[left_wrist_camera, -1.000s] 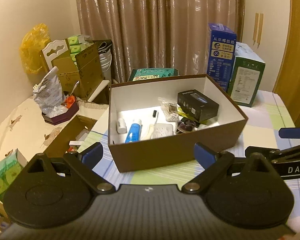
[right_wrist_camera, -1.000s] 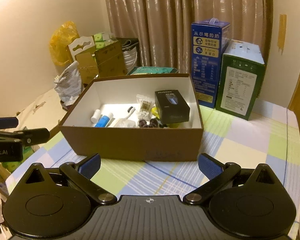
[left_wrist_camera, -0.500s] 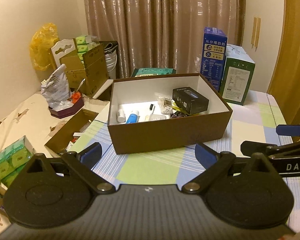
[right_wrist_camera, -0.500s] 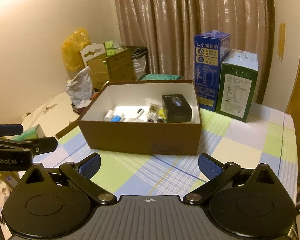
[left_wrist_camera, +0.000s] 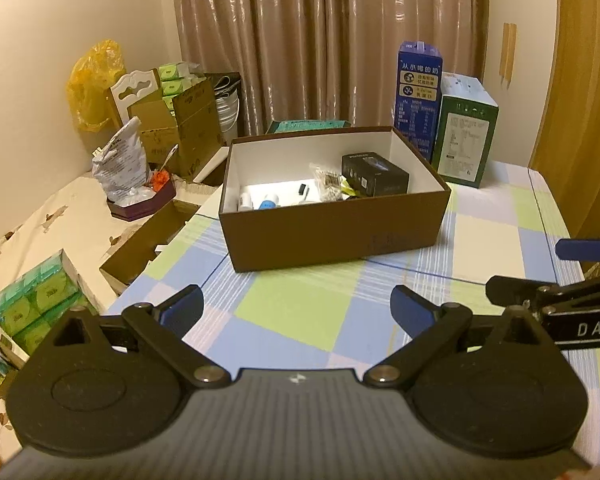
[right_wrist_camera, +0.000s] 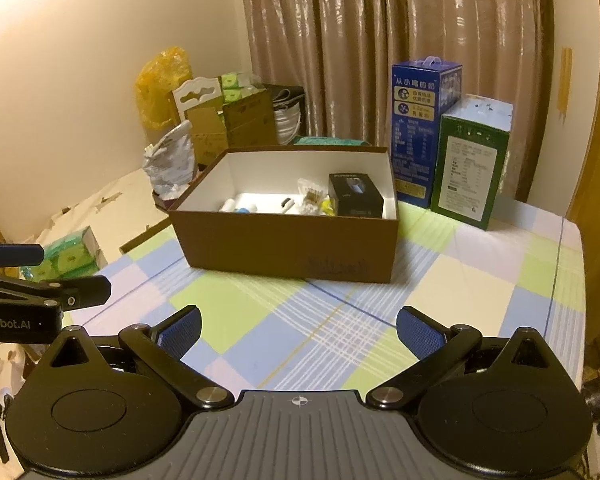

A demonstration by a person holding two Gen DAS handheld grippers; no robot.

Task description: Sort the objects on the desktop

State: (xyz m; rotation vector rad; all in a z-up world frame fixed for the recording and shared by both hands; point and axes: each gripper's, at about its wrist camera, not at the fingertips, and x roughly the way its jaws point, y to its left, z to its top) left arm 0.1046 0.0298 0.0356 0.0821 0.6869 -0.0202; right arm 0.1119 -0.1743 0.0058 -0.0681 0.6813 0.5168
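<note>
A brown cardboard box (left_wrist_camera: 332, 236) (right_wrist_camera: 284, 248) with a white inside stands on the checked tablecloth (left_wrist_camera: 296, 312) (right_wrist_camera: 300, 320). In it lie a black carton (left_wrist_camera: 374, 174) (right_wrist_camera: 354, 194), a clear packet (left_wrist_camera: 327, 182), a blue-capped tube (left_wrist_camera: 269, 202) and a small white bottle (left_wrist_camera: 245, 201). My left gripper (left_wrist_camera: 296, 310) is open and holds nothing, well in front of the box. The right gripper (right_wrist_camera: 298, 330) is open too, equally far back, and its side shows at the right edge of the left wrist view (left_wrist_camera: 548, 280).
A blue carton (right_wrist_camera: 420, 128) and a green carton (right_wrist_camera: 470, 160) stand behind the box on the right. Off the table's left edge are tissue packs (left_wrist_camera: 36, 296), a silver bag (left_wrist_camera: 120, 160), cardboard boxes (left_wrist_camera: 180, 128) and a yellow bag (left_wrist_camera: 92, 84). Curtains hang behind.
Both grippers have drawn back from the brown box and risen; the box looks smaller and more tablecloth shows in front. Both stay open.
</note>
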